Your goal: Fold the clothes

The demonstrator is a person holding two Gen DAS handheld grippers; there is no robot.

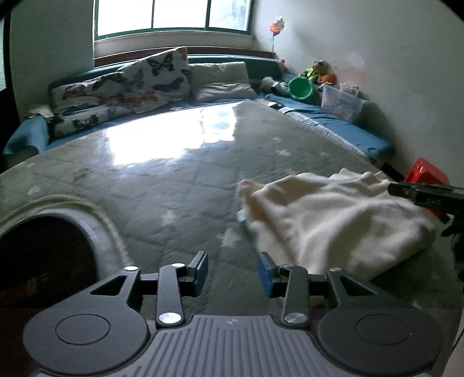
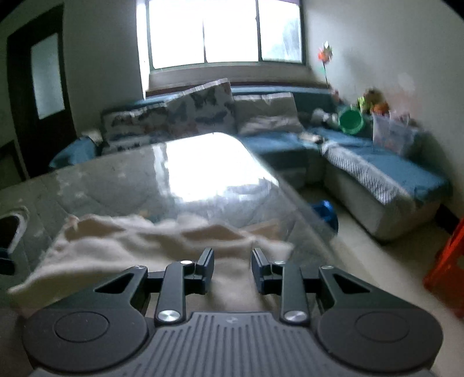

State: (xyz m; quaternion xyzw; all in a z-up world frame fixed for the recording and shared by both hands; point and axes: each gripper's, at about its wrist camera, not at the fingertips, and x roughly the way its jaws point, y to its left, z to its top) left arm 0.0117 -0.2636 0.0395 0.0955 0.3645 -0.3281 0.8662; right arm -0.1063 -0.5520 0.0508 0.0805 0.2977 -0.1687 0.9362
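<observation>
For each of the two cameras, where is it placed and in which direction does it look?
Left wrist view: sits on the left gripper, low over the table, facing the window; its own open fingers show, and the right gripper enters at the right edge.
Right wrist view: sits on the right gripper, above the cream garment near the table's right edge, facing the same window; its own open fingers show.
Shared: garment, table, butterfly cushions, green bucket.
</observation>
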